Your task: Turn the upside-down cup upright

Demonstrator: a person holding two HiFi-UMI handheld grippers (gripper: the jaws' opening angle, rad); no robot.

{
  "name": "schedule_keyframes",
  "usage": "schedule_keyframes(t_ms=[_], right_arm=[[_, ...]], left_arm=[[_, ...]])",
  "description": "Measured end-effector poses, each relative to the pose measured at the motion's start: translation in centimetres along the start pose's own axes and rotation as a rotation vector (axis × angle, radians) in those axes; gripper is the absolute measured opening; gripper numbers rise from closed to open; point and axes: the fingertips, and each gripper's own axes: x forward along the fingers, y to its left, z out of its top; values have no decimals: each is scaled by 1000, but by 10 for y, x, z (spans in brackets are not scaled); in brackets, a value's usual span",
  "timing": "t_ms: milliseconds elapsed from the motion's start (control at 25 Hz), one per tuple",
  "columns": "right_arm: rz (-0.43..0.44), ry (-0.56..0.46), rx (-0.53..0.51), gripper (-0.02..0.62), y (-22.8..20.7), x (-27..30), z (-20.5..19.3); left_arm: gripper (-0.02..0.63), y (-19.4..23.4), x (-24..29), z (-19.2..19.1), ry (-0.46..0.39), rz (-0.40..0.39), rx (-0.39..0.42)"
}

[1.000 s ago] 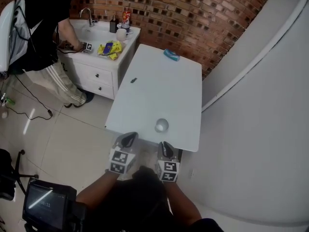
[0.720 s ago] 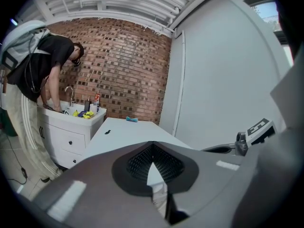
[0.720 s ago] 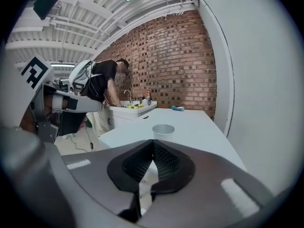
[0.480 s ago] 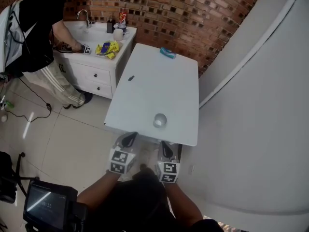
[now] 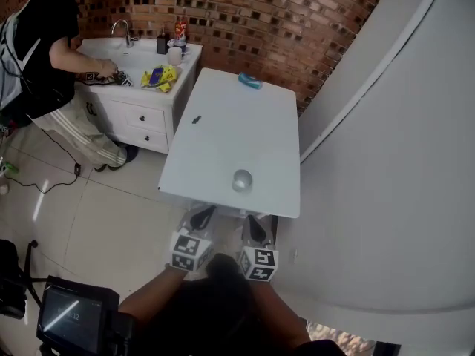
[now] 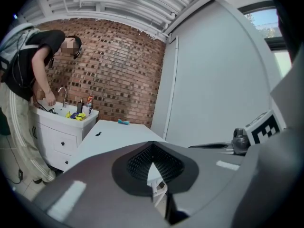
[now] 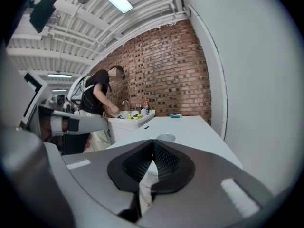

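The left gripper [image 5: 201, 215] and right gripper [image 5: 255, 227] are both closed and hold nothing. The cup [image 5: 242, 179] stands near the front edge of the table [image 5: 245, 117], so I think a push from closed jaws could knock it off.

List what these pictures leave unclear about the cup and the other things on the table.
- Cup: in the head view it is too small to tell which end is up. The right gripper view shows only its top, with the rest behind the right gripper.
- Left gripper view: the cup is hidden behind the left gripper.
- Small dark thing and blue thing on the table: too small to identify in any view.
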Motion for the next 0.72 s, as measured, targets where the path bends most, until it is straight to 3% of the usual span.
schedule_keyframes(t_ms=[120,720], right_arm=[[-12,-7,36,14,-5,-1,6],[41,-12,-53,14,-5,-32,3]], left_arm=[[2,-4,-3,1,0,5,8],[2,-33,-24,-5,10,58,41]])
